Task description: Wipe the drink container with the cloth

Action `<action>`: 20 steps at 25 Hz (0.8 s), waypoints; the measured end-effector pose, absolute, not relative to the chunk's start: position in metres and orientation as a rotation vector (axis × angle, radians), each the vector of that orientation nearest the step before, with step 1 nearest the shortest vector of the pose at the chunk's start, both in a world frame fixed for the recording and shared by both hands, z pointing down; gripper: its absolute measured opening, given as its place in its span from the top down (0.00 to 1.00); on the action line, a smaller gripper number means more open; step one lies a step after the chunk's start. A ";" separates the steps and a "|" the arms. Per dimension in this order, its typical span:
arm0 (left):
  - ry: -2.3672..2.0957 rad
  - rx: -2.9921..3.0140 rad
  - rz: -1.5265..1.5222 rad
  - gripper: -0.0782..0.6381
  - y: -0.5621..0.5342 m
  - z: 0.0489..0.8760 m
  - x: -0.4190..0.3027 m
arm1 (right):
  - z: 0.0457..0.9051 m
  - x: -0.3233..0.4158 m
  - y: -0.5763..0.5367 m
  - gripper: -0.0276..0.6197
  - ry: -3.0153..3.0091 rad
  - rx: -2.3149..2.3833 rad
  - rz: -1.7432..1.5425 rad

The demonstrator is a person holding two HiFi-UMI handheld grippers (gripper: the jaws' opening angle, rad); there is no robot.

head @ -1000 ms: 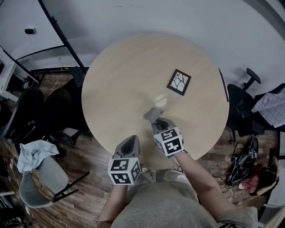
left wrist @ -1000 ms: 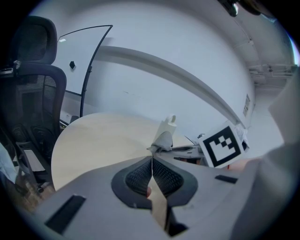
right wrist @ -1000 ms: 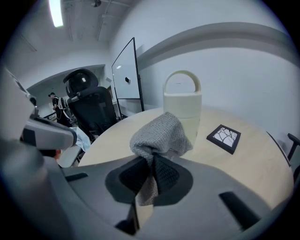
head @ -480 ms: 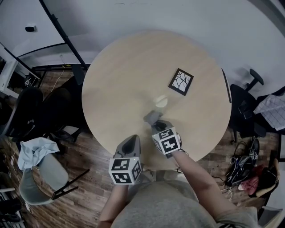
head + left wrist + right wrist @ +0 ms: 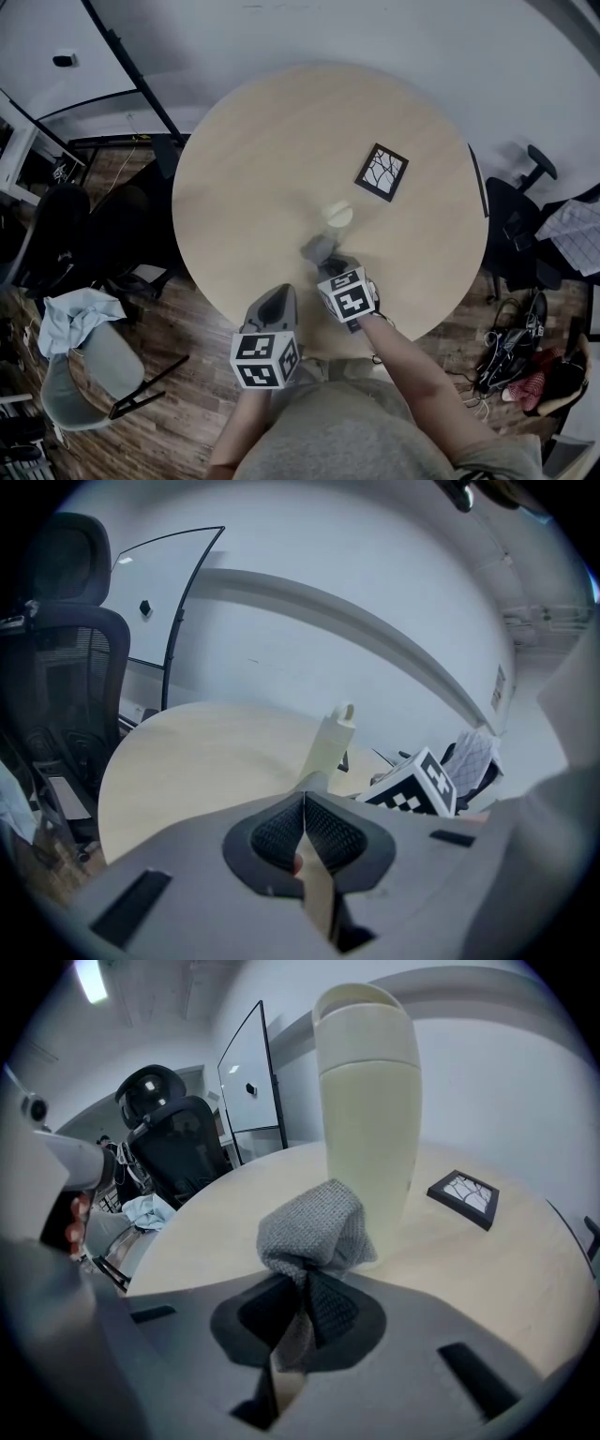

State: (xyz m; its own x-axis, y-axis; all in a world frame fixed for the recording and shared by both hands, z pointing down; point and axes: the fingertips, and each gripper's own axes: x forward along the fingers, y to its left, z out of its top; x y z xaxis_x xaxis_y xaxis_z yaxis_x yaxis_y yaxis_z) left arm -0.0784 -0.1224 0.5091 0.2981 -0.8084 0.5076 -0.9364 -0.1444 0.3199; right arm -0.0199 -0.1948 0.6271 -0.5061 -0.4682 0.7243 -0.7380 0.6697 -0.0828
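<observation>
A pale cream drink container (image 5: 337, 214) (image 5: 367, 1101) stands upright near the middle of the round wooden table (image 5: 262, 150); it also shows in the left gripper view as a slim bottle (image 5: 330, 744). My right gripper (image 5: 326, 255) (image 5: 302, 1290) is shut on a grey knitted cloth (image 5: 317, 247) (image 5: 313, 1234). The bunched cloth is right at the container's near side, low down. My left gripper (image 5: 273, 302) (image 5: 305, 808) hangs at the table's near edge, shut with nothing between its jaws.
A black framed square picture (image 5: 381, 172) (image 5: 463, 1197) lies on the table beyond the container. Office chairs (image 5: 56, 225) stand at the left, one chair with a light cloth (image 5: 70, 319) at lower left, another chair (image 5: 516, 202) and cables at the right.
My right gripper with the cloth has drawn back slightly toward me and to the left. The container and my left gripper have stayed put.
</observation>
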 end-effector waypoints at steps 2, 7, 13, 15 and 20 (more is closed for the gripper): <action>-1.551 1.988 0.286 0.89 -0.121 0.509 -0.081 | 0.627 -0.021 -0.194 0.94 -2.195 0.926 0.497; -1.560 1.984 0.289 0.89 -0.118 0.509 -0.086 | 0.607 -0.027 -0.188 0.94 -2.237 0.931 0.467; -1.572 1.986 0.292 0.89 -0.113 0.506 -0.093 | 0.576 -0.038 -0.173 0.94 -2.313 0.925 0.429; -1.574 1.987 0.290 0.89 -0.111 0.505 -0.095 | 0.565 -0.042 -0.168 0.94 -2.339 0.922 0.424; -1.570 2.000 0.286 0.89 -0.110 0.503 -0.096 | 0.534 -0.052 -0.169 0.94 -2.407 0.925 0.386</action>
State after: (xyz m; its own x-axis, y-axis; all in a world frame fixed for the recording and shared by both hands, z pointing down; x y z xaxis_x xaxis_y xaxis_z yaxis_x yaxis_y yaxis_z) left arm -0.0957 -0.1100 0.5026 0.2866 -0.8186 0.4978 -0.9414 -0.1443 0.3047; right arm -0.0522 -0.1685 0.5341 -0.6263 -0.5340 0.5680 -0.6849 0.7249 -0.0736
